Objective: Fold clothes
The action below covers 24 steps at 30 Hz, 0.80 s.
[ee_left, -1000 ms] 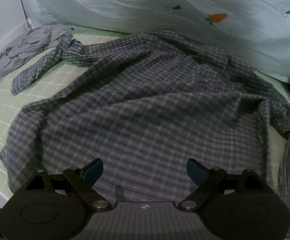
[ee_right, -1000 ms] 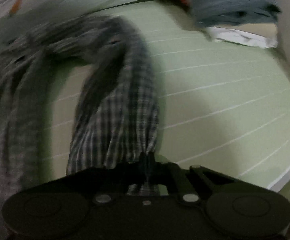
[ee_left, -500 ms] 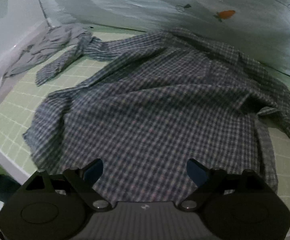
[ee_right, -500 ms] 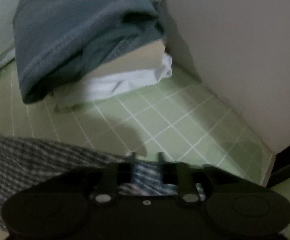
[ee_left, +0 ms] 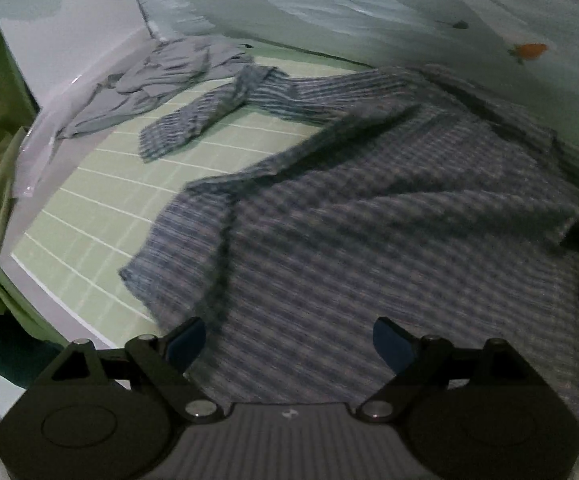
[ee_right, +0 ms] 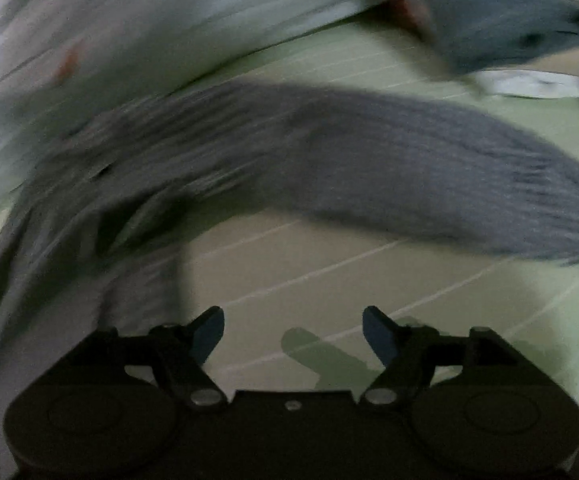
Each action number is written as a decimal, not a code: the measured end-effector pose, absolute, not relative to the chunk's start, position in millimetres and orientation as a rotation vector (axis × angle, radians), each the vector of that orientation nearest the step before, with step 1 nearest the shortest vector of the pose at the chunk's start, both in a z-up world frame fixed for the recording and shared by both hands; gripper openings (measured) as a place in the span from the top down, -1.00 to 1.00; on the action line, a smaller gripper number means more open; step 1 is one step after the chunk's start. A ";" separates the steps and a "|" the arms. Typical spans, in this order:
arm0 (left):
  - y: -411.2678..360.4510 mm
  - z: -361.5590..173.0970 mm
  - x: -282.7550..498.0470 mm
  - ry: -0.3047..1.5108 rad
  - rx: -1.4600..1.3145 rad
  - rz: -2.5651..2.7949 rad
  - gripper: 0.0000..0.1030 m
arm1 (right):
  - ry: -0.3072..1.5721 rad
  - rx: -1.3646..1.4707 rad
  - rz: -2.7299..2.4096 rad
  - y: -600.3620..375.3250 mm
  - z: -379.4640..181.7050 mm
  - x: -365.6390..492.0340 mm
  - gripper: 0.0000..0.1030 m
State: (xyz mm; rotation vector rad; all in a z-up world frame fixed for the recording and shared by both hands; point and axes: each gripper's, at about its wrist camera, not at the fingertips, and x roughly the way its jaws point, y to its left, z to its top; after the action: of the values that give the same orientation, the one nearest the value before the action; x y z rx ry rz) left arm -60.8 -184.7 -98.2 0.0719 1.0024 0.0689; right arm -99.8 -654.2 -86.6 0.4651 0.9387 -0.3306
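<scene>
A blue-grey plaid shirt [ee_left: 369, 208] lies spread, rumpled, on the green gridded mat [ee_left: 101, 200]. One sleeve stretches toward the far left. My left gripper [ee_left: 289, 340] hangs open above the shirt's near hem, nothing between its fingers. In the blurred right wrist view the shirt's other sleeve [ee_right: 429, 176] lies across the mat to the right. My right gripper [ee_right: 293, 332] hovers over bare mat [ee_right: 329, 272], its jaws opening and nothing between them.
A crumpled light-grey garment [ee_left: 161, 76] lies at the mat's far left corner. A pale printed sheet [ee_left: 369, 8] rises behind. A stack of folded clothes [ee_right: 501, 36] sits at the far right. The mat's white edge [ee_left: 45, 292] runs near left.
My right gripper let go of the plaid sleeve and opened; its view swung right to the folded stack and back. The left gripper's view shifted, the shirt now lying further right.
</scene>
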 end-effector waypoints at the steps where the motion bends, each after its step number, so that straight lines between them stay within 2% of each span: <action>1: -176.3 -98.5 -56.6 1.002 0.066 0.073 -0.77 | 0.944 0.450 -0.299 -638.5 -86.3 -96.0 -0.52; 7: -130.0 -103.7 -33.7 1.013 0.043 0.054 -0.77 | 0.967 0.335 -0.248 -577.6 -88.9 -69.1 -0.56; 8: -124.0 -104.4 -30.7 1.012 0.049 0.046 -0.77 | 0.968 0.310 -0.275 -573.0 -91.2 -65.5 -0.42; 9: -118.2 -105.0 -27.6 1.009 0.054 0.038 -0.77 | 0.969 0.282 -0.313 -569.6 -93.6 -62.4 0.16; 11: -104.5 -105.9 -20.5 1.001 0.059 0.025 -0.78 | 0.966 0.287 -0.402 -572.8 -95.8 -62.0 0.88; 13: -89.1 -107.5 -11.8 0.998 0.050 0.016 -0.78 | 0.929 0.340 -0.507 -584.3 -93.4 -69.8 0.93; 17: -60.3 -112.2 8.1 1.001 0.026 0.018 -0.78 | 0.925 0.341 -0.703 -606.2 -93.2 -85.3 0.93; 19: -46.4 -114.6 20.0 1.006 0.005 0.028 -0.78 | 0.941 0.328 -0.775 -611.7 -94.6 -89.3 0.87; 20: -39.6 -115.8 26.4 1.008 -0.010 0.035 -0.78 | 0.949 0.322 -0.811 -614.4 -95.3 -91.3 0.74; 21: -33.1 -116.7 33.3 1.011 -0.024 0.041 -0.78 | 0.956 0.315 -0.846 -617.1 -96.0 -93.3 0.42; 22: -27.9 -117.1 41.6 1.012 -0.038 0.045 -0.78 | 0.943 0.313 -0.857 -614.1 -93.5 -93.0 0.26; 24: -17.8 -118.0 58.9 1.013 -0.063 0.053 -0.78 | 0.896 0.311 -0.853 -599.4 -83.0 -92.1 -0.22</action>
State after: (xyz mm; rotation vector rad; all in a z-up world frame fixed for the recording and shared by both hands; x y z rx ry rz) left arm 58.9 -17.8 -118.0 -0.0629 1.0129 0.0531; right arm -92.1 -599.4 -83.0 0.3113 0.8965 -0.8530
